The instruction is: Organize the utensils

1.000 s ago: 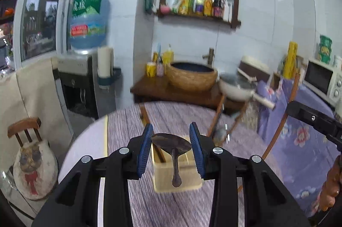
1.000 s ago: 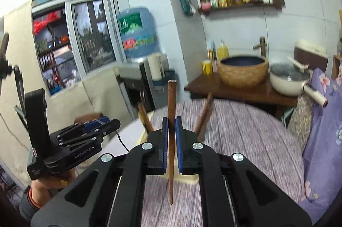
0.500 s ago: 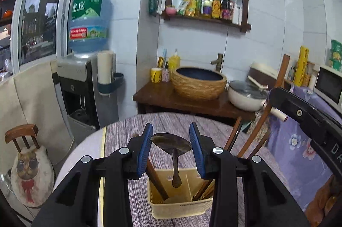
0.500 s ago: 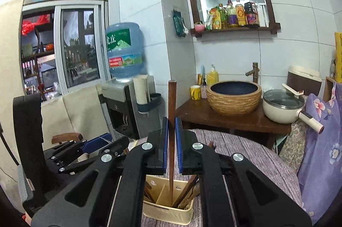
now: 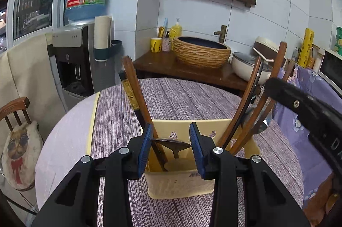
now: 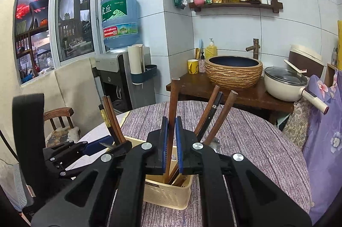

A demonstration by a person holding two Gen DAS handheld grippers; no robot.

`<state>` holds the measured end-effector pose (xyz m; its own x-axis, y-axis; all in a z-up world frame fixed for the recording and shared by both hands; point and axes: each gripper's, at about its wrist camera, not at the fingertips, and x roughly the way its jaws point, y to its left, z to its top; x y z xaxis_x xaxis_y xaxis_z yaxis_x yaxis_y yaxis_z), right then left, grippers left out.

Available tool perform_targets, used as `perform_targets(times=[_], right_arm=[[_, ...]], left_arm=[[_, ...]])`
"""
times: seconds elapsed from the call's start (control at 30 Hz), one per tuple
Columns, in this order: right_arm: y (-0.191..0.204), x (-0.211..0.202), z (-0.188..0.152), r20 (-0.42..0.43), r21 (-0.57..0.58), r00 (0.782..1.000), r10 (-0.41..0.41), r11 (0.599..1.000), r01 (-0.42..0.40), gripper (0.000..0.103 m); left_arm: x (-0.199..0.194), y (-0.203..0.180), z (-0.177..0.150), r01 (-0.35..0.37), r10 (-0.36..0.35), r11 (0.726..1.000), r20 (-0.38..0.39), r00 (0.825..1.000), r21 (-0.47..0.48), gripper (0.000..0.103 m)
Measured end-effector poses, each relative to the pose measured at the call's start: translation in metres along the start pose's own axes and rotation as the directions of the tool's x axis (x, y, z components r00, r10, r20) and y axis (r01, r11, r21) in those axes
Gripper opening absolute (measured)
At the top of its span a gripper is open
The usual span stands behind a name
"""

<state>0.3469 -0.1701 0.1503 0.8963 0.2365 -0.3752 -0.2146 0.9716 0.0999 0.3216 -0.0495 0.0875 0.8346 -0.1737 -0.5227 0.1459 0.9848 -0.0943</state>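
Observation:
A cream utensil basket (image 5: 181,184) stands on the round table with the purple cloth; it also shows in the right wrist view (image 6: 168,192). My left gripper (image 5: 171,147) is shut on a metal spoon (image 5: 173,144), bowl up, its handle reaching down into the basket's left part. My right gripper (image 6: 171,145) is shut on a brown wooden stick (image 6: 173,111), held upright with its lower end inside the basket. Wooden-handled utensils (image 5: 252,103) lean in the right part, and chopsticks (image 5: 136,98) lean at the left.
A dark wooden counter (image 6: 235,96) behind the table carries a woven basin (image 6: 234,71) and a white lidded pot (image 6: 284,82). A water dispenser (image 6: 119,69) stands at the back left. A wooden chair with a cushion (image 5: 17,137) stands left of the table.
Both grippers have come down to the basket. The spoon's handle and the stick's lower end now sit inside it; before, they hung above it.

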Motion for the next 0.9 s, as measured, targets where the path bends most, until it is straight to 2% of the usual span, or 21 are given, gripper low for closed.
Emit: perform_targets(times=[0.07, 0.13, 0.2, 0.3, 0.33, 0.4, 0.43, 0.47, 0.5, 0.67, 0.9], right_arm=[[-0.001, -0.001, 0.000, -0.002, -0.003, 1.000, 0.002, 1.000, -0.002, 0.009], [-0.001, -0.008, 0.000, 0.021, -0.018, 1.000, -0.007, 1.000, 0.007, 0.018], [-0.001, -0.019, 0.000, 0.049, -0.031, 0.999, -0.009, 0.999, 0.011, 0.051], [-0.003, -0.047, 0.001, 0.122, -0.054, 0.992, -0.021, 0.998, 0.028, 0.060], [-0.004, -0.058, 0.000, 0.141, -0.064, 0.990, -0.028, 0.997, 0.037, 0.074], [-0.008, -0.083, -0.007, 0.174, -0.072, 0.984, -0.043, 0.996, 0.056, 0.091], [-0.008, -0.093, -0.012, 0.182, -0.076, 0.982, -0.042, 0.996, 0.057, 0.095], [-0.008, -0.101, -0.017, 0.183, -0.083, 0.982, -0.036, 0.995, 0.052, 0.096], [-0.005, -0.111, -0.027, 0.178, -0.104, 0.984, -0.022, 0.994, 0.041, 0.097], [0.013, -0.155, -0.097, 0.189, -0.196, 0.981, -0.042, 0.977, 0.080, 0.097], [0.030, -0.212, -0.196, 0.183, -0.146, 0.982, -0.038, 0.987, 0.065, 0.097]], left_arm=[[-0.003, -0.001, -0.001, -0.004, 0.004, 1.000, 0.012, 1.000, 0.005, 0.036], [-0.010, -0.002, -0.001, -0.005, 0.005, 1.000, 0.031, 1.000, 0.013, 0.041], [-0.019, -0.004, -0.003, -0.006, 0.005, 1.000, 0.055, 0.998, 0.025, 0.057], [-0.044, -0.003, -0.011, -0.029, 0.022, 0.998, 0.121, 0.992, 0.058, 0.069], [-0.053, -0.002, -0.016, -0.038, 0.028, 0.997, 0.141, 0.990, 0.073, 0.071], [-0.072, 0.001, -0.028, -0.056, 0.038, 0.994, 0.184, 0.982, 0.090, 0.084], [-0.084, 0.004, -0.036, -0.060, 0.040, 0.994, 0.209, 0.977, 0.094, 0.089], [-0.095, 0.007, -0.046, -0.063, 0.040, 0.994, 0.234, 0.971, 0.092, 0.096], [-0.104, 0.009, -0.053, -0.065, 0.041, 0.994, 0.253, 0.967, 0.087, 0.098], [-0.143, 0.018, -0.104, -0.049, 0.029, 0.997, 0.272, 0.962, 0.067, 0.098], [-0.191, 0.017, -0.183, -0.095, 0.086, 0.995, 0.275, 0.958, 0.020, 0.098]])
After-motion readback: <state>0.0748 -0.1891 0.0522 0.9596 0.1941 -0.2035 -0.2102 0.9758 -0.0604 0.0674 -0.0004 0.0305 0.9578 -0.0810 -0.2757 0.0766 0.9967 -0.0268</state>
